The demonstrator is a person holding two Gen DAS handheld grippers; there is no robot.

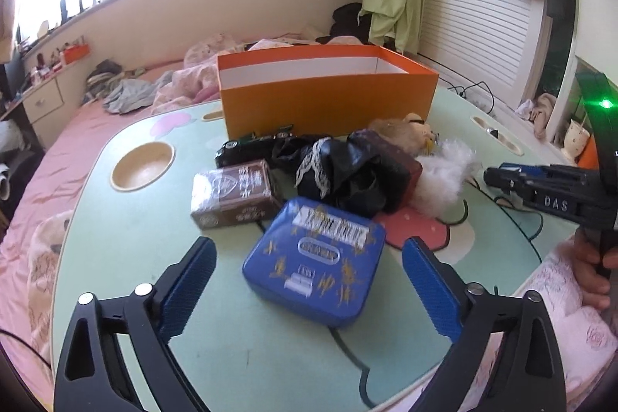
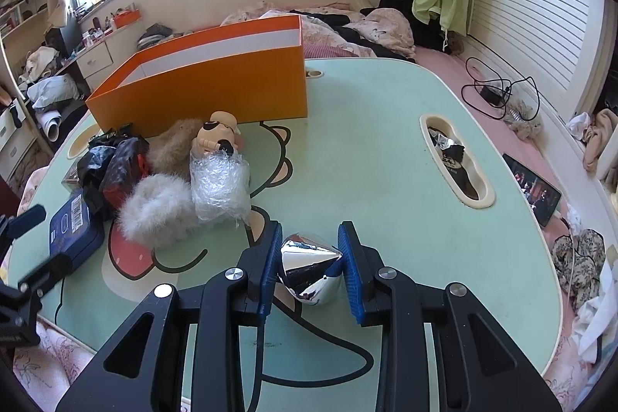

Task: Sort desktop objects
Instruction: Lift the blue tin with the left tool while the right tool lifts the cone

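Observation:
My left gripper [image 1: 309, 257] is open, its jaws on either side of a blue tin [image 1: 314, 259] that lies flat on the green table [image 1: 116, 219]. Behind the tin lie a brown packet [image 1: 231, 197], a black bag with lace [image 1: 340, 176], a white fluffy item [image 1: 444, 176] and a toy figure [image 2: 216, 136]. An open orange box [image 1: 328, 95] stands at the back. My right gripper [image 2: 311, 263] is shut on a shiny silver cone [image 2: 309, 265], just above the table; it also shows at the right of the left wrist view [image 1: 498, 176].
The table has a round cup recess [image 1: 143, 165] at the left and an oval slot [image 2: 457, 161] holding wrappers at the right. A bubble-wrapped bundle [image 2: 218, 188] lies by the fluffy item. A bed with pink sheets and clothes surrounds the table. A phone [image 2: 535, 192] lies off the right edge.

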